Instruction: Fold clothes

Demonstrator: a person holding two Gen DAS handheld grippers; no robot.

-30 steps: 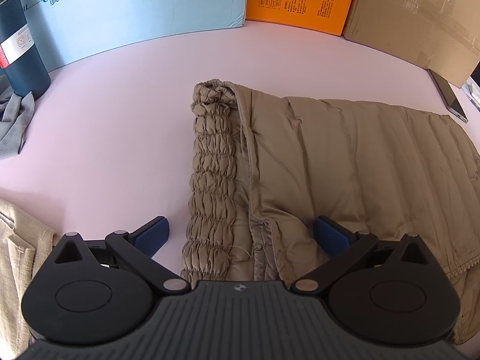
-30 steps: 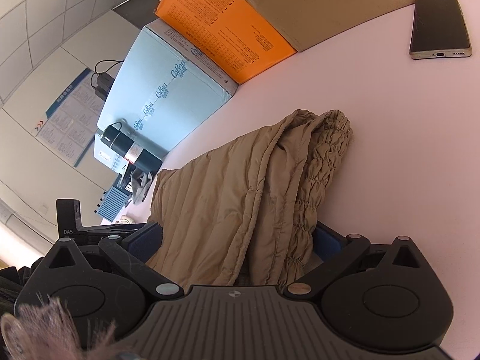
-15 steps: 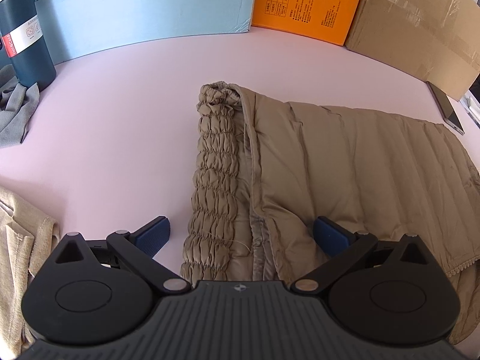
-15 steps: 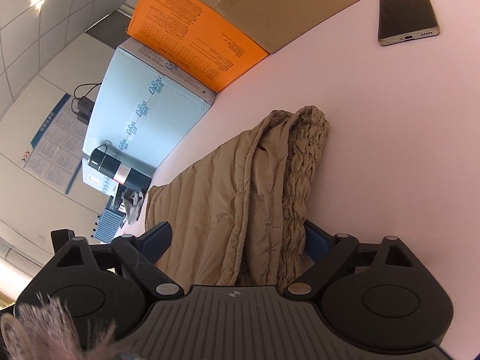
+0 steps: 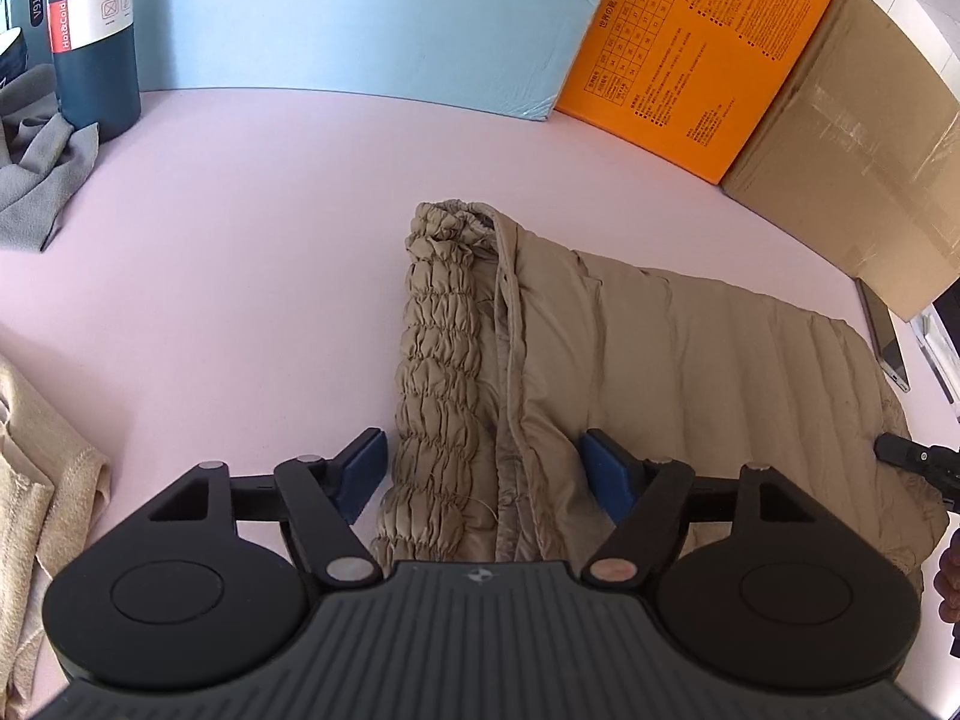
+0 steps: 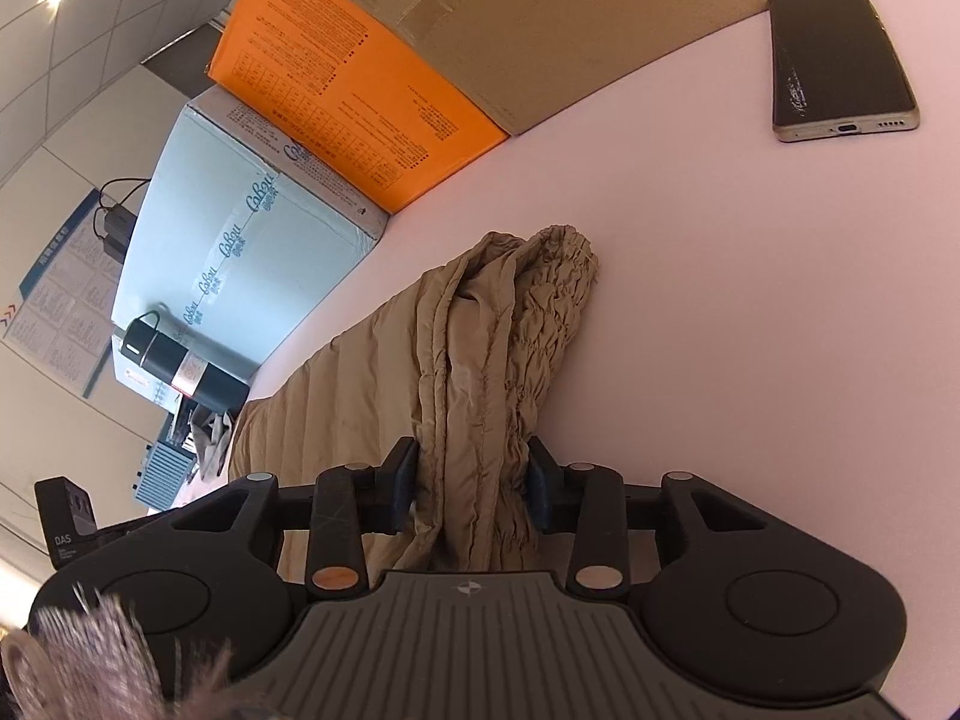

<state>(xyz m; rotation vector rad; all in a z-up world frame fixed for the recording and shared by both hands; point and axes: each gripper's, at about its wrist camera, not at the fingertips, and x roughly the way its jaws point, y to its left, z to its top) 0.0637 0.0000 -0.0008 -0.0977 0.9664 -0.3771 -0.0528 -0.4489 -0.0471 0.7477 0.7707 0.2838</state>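
Left wrist view: the tan quilted garment (image 5: pixel 690 372) lies folded on the pink table (image 5: pixel 240 252), its long axis running from the ruched elastic band (image 5: pixel 441 360) off to the right. The band runs away from the camera toward the pale blue box (image 5: pixel 372 18). The left gripper (image 5: pixel 483 468) straddles the band's near end, jaws fairly wide and closing; the right blue pad (image 5: pixel 606 471) touches fabric, the left pad (image 5: pixel 360 468) stands just clear, so no firm pinch. Seen only in this view: a grey cloth (image 5: pixel 42 174) left of the garment, a beige garment (image 5: pixel 42 480) at the left edge, and the label "Hot&Cold" on the dark flask (image 5: pixel 90 36). The blue box reads "CoRou"; the orange box (image 5: pixel 702 42) carries fine print too small to read. A brown carton (image 5: pixel 852 150) stands behind the garment.

Right wrist view: the right gripper (image 6: pixel 471 489) is narrow and closing, both pads pressing the bunched band and fold (image 6: pixel 480 396) of the garment between them. The band points away from the camera toward the orange box (image 6: pixel 354 90). Seen fully only here: 1 phone (image 6: pixel 837 60) face up beyond the garment on the right, wall posters (image 6: pixel 54 294), and a black device marked "DAS" (image 6: pixel 63 516).
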